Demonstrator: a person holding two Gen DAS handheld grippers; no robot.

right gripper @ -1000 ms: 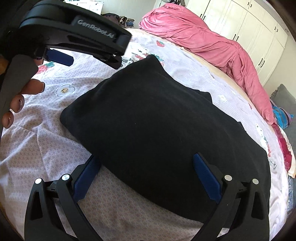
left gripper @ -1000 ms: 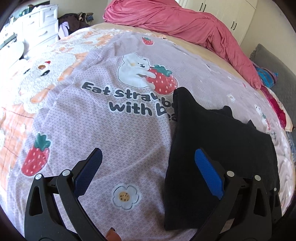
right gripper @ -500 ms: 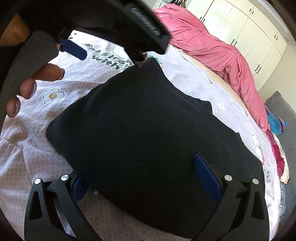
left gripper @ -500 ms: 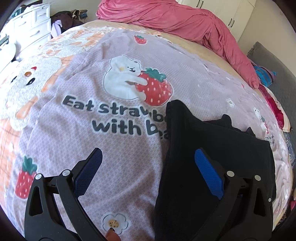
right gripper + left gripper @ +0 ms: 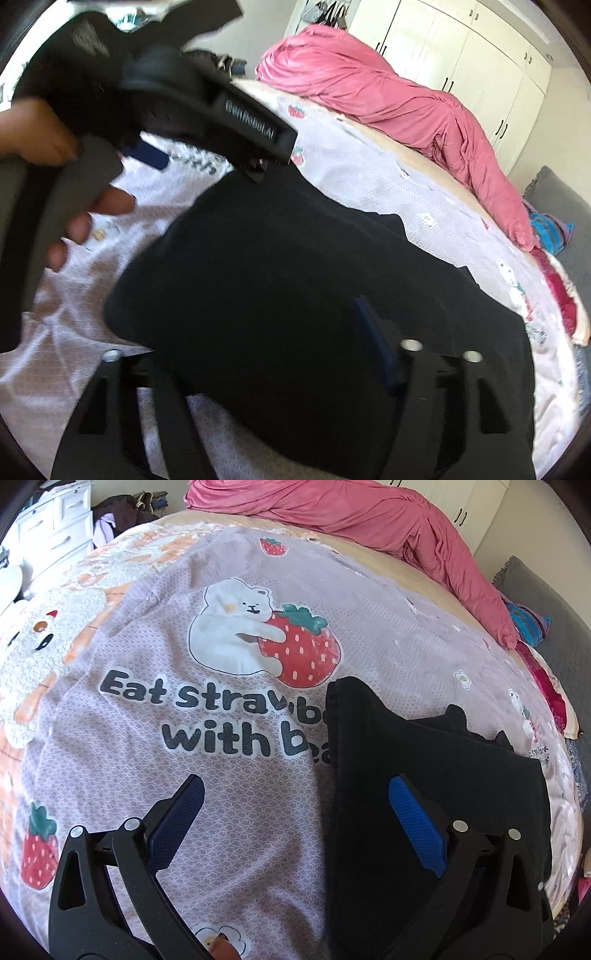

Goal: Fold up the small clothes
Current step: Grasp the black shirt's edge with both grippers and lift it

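Note:
A folded black garment [image 5: 424, 771] lies on the lilac strawberry-print bedspread [image 5: 184, 701]. My left gripper [image 5: 295, 812] is open and empty above the bedspread, its right finger over the garment's left part. In the right wrist view the black garment [image 5: 295, 277] fills the middle. My right gripper [image 5: 258, 354] has its jaws apart around the garment's near edge; the cloth covers its left finger and lies against the right blue pad [image 5: 373, 339]. The left gripper's body and the hand holding it show at upper left of the right wrist view [image 5: 166, 99].
A pink duvet [image 5: 369, 520] is bunched along the far side of the bed. White drawers [image 5: 55, 528] and a clothes pile stand at far left. White wardrobes [image 5: 461, 48] line the far wall. Colourful cloth [image 5: 528, 627] lies at the bed's right edge.
My left gripper has pulled back and risen a little, still open. My right gripper has pushed forward under the garment's near edge; the cloth now covers its left finger.

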